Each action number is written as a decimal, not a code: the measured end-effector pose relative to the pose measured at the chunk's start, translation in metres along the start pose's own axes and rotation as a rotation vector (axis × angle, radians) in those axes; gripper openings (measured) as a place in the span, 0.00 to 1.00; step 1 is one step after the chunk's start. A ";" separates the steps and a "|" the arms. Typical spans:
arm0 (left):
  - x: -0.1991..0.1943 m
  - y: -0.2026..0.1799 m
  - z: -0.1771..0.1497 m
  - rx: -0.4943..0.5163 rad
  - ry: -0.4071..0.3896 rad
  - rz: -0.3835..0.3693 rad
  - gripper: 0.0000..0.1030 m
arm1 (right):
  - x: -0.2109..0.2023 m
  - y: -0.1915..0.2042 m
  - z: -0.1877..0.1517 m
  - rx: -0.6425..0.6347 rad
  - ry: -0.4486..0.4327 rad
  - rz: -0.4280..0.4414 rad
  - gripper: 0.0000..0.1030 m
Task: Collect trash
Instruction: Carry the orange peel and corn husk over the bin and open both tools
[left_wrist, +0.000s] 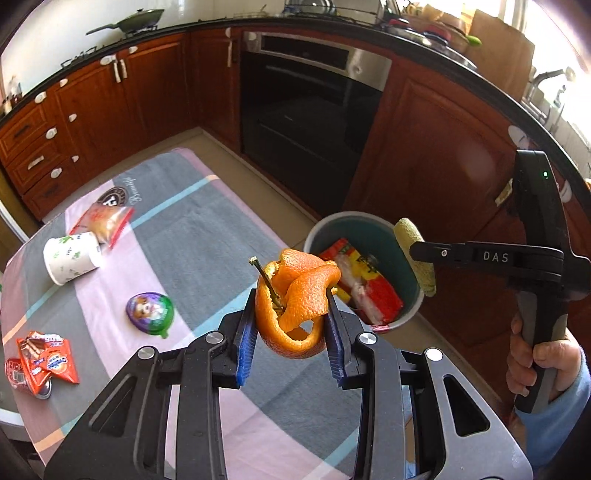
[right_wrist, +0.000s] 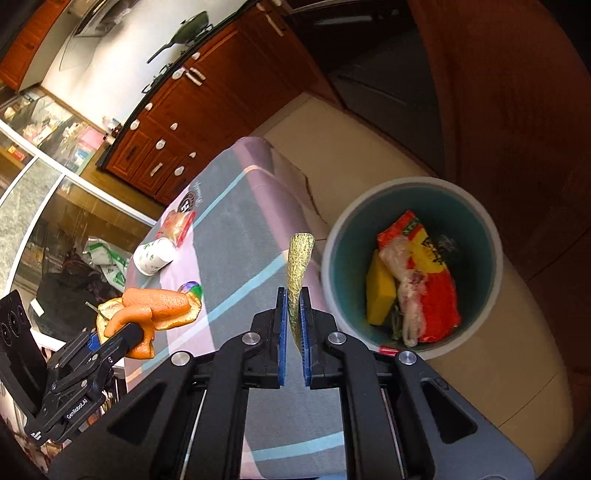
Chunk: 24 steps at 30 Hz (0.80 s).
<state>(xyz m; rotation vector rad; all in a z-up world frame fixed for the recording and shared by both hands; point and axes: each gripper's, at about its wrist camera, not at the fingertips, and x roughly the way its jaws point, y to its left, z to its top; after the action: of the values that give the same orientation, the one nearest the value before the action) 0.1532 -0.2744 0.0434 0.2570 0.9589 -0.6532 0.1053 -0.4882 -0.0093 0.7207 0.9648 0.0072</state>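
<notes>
My left gripper is shut on a curled orange peel with a stem, held above the table's right edge; the peel also shows in the right wrist view. My right gripper is shut on a yellow-green rind strip, held over the rim of the teal bin; the strip shows in the left wrist view. The bin stands on the floor beside the table and holds red and yellow wrappers and a yellow sponge.
On the striped tablecloth lie a tipped paper cup, a clear snack bag, a purple-green egg-shaped pack and red Oreo wrappers. Wooden cabinets and an oven stand behind.
</notes>
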 end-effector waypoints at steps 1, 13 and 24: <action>0.007 -0.008 0.002 0.012 0.011 -0.009 0.32 | -0.003 -0.010 0.001 0.016 -0.005 -0.009 0.06; 0.093 -0.071 0.021 0.110 0.143 -0.071 0.33 | 0.016 -0.092 0.012 0.155 0.046 -0.054 0.07; 0.152 -0.081 0.029 0.136 0.231 -0.110 0.38 | 0.041 -0.111 0.024 0.202 0.070 -0.072 0.54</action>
<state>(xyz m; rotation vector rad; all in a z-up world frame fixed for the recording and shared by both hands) 0.1834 -0.4127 -0.0592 0.4087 1.1571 -0.8033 0.1135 -0.5745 -0.0936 0.8757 1.0680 -0.1310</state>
